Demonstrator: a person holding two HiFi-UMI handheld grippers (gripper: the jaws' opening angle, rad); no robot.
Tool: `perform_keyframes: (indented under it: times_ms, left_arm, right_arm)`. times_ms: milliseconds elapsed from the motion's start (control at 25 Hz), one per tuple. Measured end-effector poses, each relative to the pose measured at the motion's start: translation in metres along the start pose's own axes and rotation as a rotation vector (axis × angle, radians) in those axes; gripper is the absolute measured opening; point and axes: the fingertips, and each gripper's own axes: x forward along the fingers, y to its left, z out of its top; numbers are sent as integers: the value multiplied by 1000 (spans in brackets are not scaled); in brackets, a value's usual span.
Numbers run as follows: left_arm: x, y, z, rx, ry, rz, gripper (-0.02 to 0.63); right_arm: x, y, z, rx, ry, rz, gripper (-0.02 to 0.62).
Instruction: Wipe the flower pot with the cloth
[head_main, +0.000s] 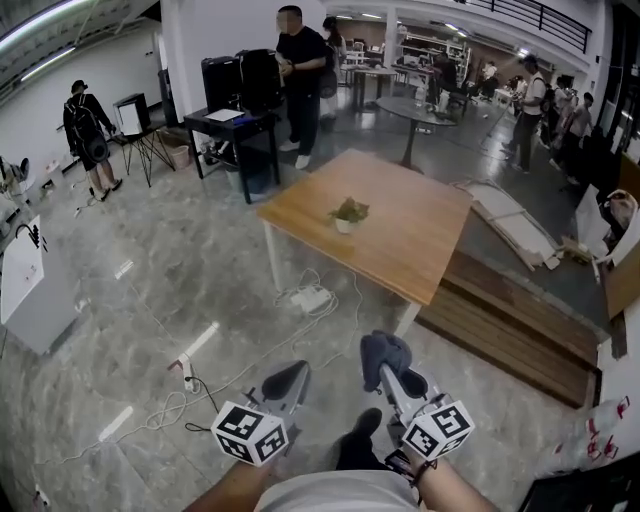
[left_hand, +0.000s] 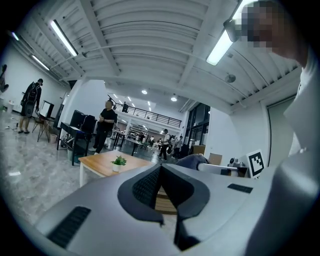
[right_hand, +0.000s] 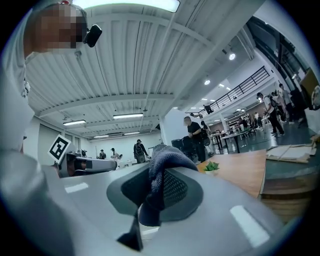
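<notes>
A small white flower pot (head_main: 346, 225) with a green plant stands alone on the wooden table (head_main: 400, 250), far ahead of both grippers. It shows small in the left gripper view as the flower pot (left_hand: 118, 167) and in the right gripper view as the flower pot (right_hand: 212, 170). My right gripper (head_main: 380, 352) is shut on a dark blue-grey cloth (head_main: 385, 350); the cloth (right_hand: 159, 175) bunches up between its jaws. My left gripper (head_main: 293, 378) is shut with nothing in it, its jaws (left_hand: 160, 187) pressed together. Both are held low, above the floor.
Cables and a white power strip (head_main: 310, 298) lie on the marble floor between me and the table. Wooden planks (head_main: 520, 325) lie to the table's right. A person (head_main: 302, 80) stands by a black desk (head_main: 235, 125) beyond; more people at left and far right. A white cabinet (head_main: 28, 290) stands at left.
</notes>
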Motion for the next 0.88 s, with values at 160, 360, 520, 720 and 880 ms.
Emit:
perform_keyframes:
  times_ms: [160,360,520,720,880]
  left_arm:
    - [70,36,3,-3,17,23,6]
    - [182,79,16,-2,44,46,6]
    - [268,100,30,6,61,61,6]
    - [351,113,45,18,75,52,6]
    - [399,133,54,14,76,48,6]
  right_arm:
    - [51,-66,4,-1,-4,19,35]
    - [123,-167,18,1,10,33,35]
    - [175,-237,29,-4,47,82,35]
    - [215,-301,45,11,51,114,35]
    - [241,-338,49,16,64,106,35]
